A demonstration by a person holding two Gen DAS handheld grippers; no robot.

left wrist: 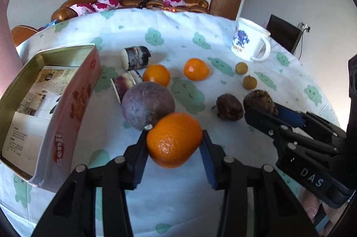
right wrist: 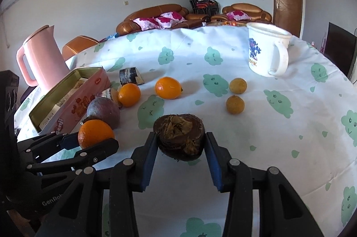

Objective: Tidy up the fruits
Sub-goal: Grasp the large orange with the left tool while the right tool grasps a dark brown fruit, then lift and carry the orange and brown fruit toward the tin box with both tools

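— While the left gripper (left wrist: 174, 139) is clamping the nearest orange (left wrist: 174, 139) between its blue pads, where is the other one sitting?

— The right gripper (right wrist: 181, 143) is pinching a dark brown wrinkled fruit (right wrist: 179, 136), pads pressing on both its sides. Seen from the left wrist, it is reaching in from the right edge, and a second dark brown fruit (left wrist: 229, 106) is lying on the cloth just beside it.

— What is lying around the held orange?

— A big purple fruit (left wrist: 147, 105) is sitting right behind it, touching or nearly so. Two more oranges (left wrist: 156, 75) (left wrist: 196, 69) are resting farther back, well apart from two small yellowish round fruits (left wrist: 241, 68) (left wrist: 250, 82) off to the right.

— And the tin?

— An open pink tin (left wrist: 73, 107) is standing to the left with printed paper inside it. Two short cut pieces with dark purple skin (left wrist: 135, 57) (left wrist: 125, 84) are lying between the tin and the oranges.

— Anything else on the table?

— A white mug (left wrist: 250, 41) is standing at the far right of the cloud-patterned tablecloth (left wrist: 178, 203), and a pink kettle (right wrist: 43, 56) is rising behind the tin.
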